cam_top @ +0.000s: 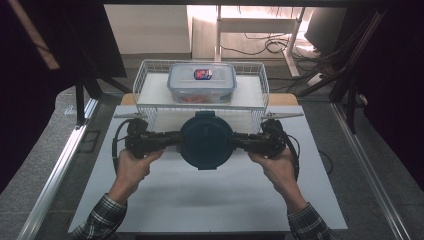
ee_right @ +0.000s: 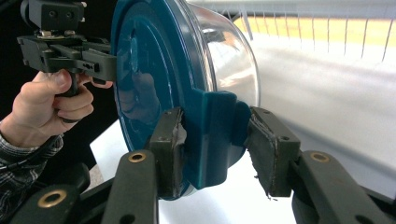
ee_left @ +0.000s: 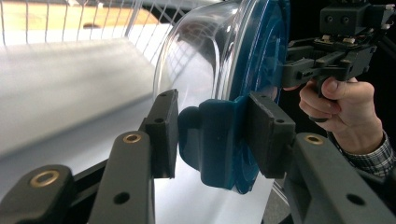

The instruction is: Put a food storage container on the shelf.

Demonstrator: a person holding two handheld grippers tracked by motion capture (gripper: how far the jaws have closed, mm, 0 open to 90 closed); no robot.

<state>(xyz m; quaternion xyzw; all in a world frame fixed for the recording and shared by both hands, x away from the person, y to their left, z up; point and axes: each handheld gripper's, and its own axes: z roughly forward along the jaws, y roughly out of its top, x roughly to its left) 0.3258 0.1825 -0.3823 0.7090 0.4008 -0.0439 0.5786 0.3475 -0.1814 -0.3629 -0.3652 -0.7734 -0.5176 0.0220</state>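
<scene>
Two tools, left tool (cam_top: 172, 140), right tool (cam_top: 239, 142), clamping round blue-lidded container (cam_top: 205, 140)

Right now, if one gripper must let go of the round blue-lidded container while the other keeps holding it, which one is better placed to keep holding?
Left, slightly. The left gripper has both pads flat on a lid tab of the round container. At the right gripper, one pad looks torn and sits less squarely.

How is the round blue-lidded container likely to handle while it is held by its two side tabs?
The round container looks rigid: clear hard bowl, stiff blue lid. It seems empty through the clear wall, so probably light. Held by the left gripper and right gripper on opposite latch tabs only, it could pivot about them, and the smooth plastic may slip.
</scene>
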